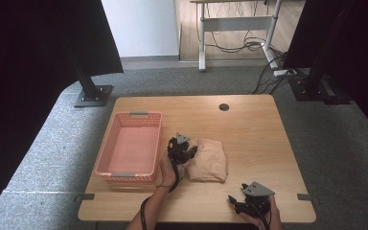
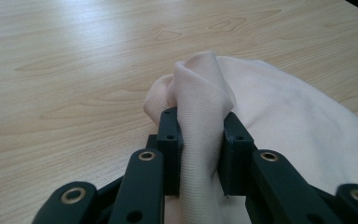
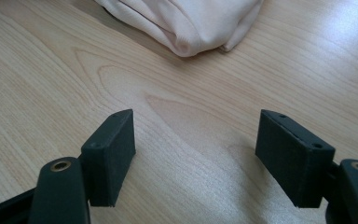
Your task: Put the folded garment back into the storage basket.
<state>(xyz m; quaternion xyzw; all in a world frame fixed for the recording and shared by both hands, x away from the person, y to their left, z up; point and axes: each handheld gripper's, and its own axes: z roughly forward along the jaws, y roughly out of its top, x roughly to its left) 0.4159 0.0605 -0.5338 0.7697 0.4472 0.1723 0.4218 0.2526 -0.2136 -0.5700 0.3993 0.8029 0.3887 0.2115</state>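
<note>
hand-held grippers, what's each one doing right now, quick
Left hand-held gripper: shut on a fold of the pale pink folded cloth.
Right hand-held gripper: open, holding nothing, over the light wooden table.

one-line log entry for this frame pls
left gripper: shut on folded cloth edge | right gripper: open, empty, near table front edge | pink basket: left of cloth, empty

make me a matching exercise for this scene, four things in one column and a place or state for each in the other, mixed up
Things:
1. left hand-held gripper
2. right hand-held gripper
3. pink basket
4. folded beige cloth

States or places:
A. lies mid-table, right of the basket
B. jaws wide apart, nothing between them
C. stands at the table's left side, nothing in it
D. jaws pinching a fold of cloth

Pairs: 1-D, 2-B, 3-C, 4-A
</note>
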